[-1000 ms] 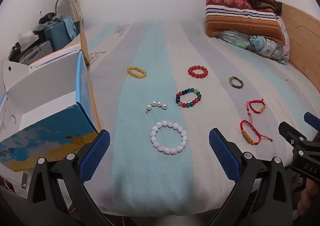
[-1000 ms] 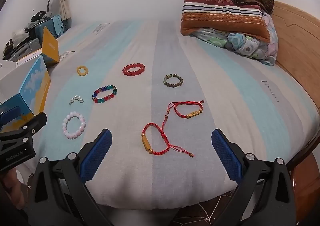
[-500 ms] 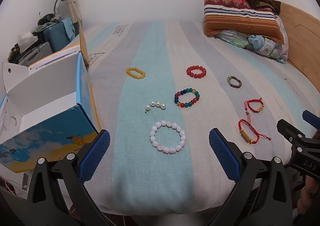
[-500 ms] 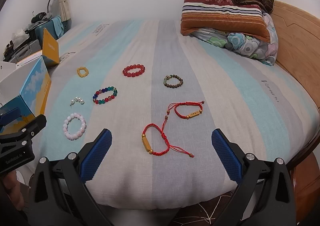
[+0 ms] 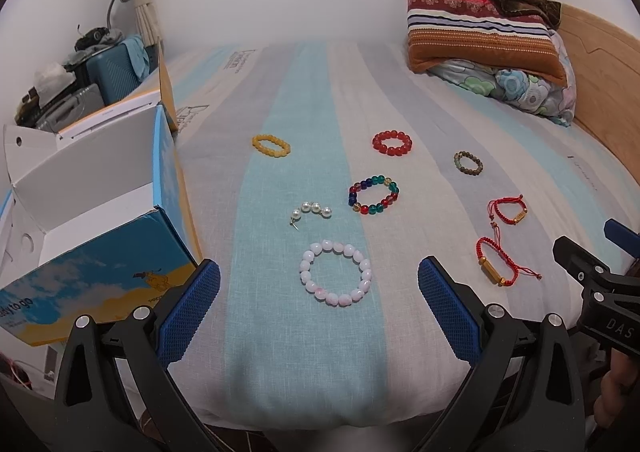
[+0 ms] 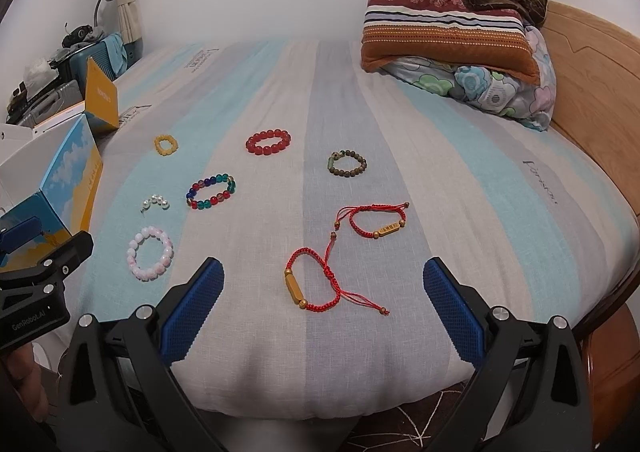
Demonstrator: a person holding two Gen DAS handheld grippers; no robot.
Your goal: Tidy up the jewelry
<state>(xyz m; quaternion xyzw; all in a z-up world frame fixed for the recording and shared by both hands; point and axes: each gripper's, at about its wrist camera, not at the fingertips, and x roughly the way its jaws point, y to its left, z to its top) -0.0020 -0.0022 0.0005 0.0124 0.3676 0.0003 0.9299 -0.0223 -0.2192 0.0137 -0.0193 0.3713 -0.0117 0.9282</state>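
The bed (image 5: 304,332) fills most of both views, and its soft sheet is my big worry: if I press down to grab, the cloth can bunch up in my fingers with the beads. The open box (image 5: 92,211) sits at the left of the left view, right at the bed's edge, and I think a bump could tip it off. My left gripper (image 5: 319,304) is wide open and holds nothing; the pink bracelet (image 5: 335,272) lies just past it, near the bottom middle. My right gripper (image 6: 323,304) is wide open and empty too, with the near red cord bracelet (image 6: 316,279) between its fingers in the picture. Its loose tail (image 6: 366,302) could catch and drag. The other red cord bracelet (image 6: 378,220) lies close by, so I might hook both. The round beads could roll or slip out. Smallest is the pearl piece (image 5: 311,210), left of the middle; its thin pin looks hard to pinch and easy to drop.
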